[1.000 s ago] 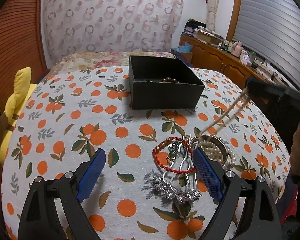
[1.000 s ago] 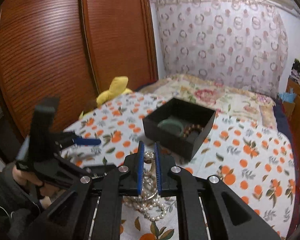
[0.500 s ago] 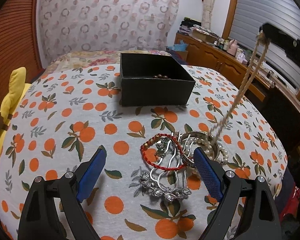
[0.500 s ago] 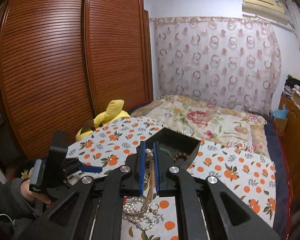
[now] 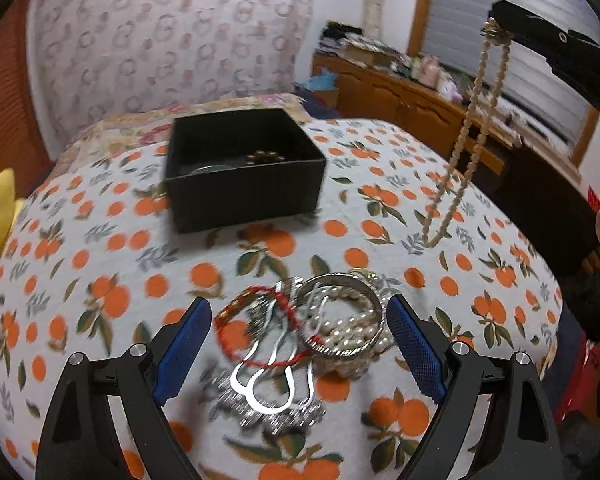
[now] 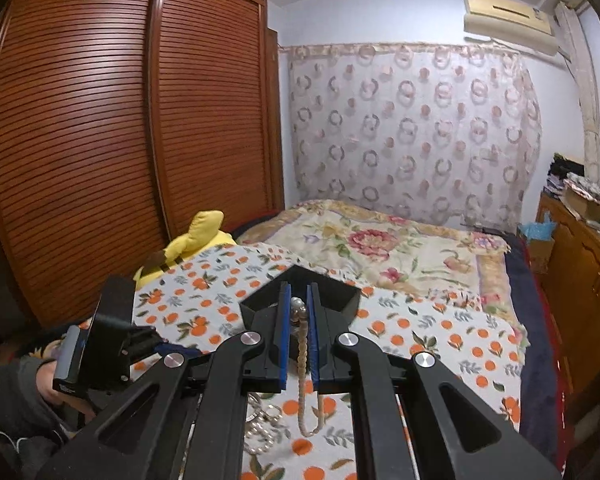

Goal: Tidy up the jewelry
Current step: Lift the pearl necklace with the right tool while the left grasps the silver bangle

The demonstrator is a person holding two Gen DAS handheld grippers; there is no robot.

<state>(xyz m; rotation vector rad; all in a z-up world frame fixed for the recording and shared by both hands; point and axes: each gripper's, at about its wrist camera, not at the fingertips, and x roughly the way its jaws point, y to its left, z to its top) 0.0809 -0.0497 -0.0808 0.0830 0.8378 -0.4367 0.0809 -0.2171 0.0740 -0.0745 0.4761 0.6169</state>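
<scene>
My right gripper is shut on a beige bead necklace. In the left wrist view the necklace hangs free from the right gripper, high above the orange-print cloth. My left gripper is open and empty, low over a jewelry pile: a red cord bracelet, a silver bangle around white pearls, and a silver hair comb. A black box stands behind, holding a dark bead bracelet. The box is partly hidden behind my right fingers.
A yellow plush toy lies at the table's left edge. A bed with a floral cover is behind the table. A wooden wardrobe stands on the left and a wooden dresser on the right.
My right gripper has risen with the bead necklace, whose lower end has lifted off the pile and hangs free. My left gripper has moved in closer over the pile.
</scene>
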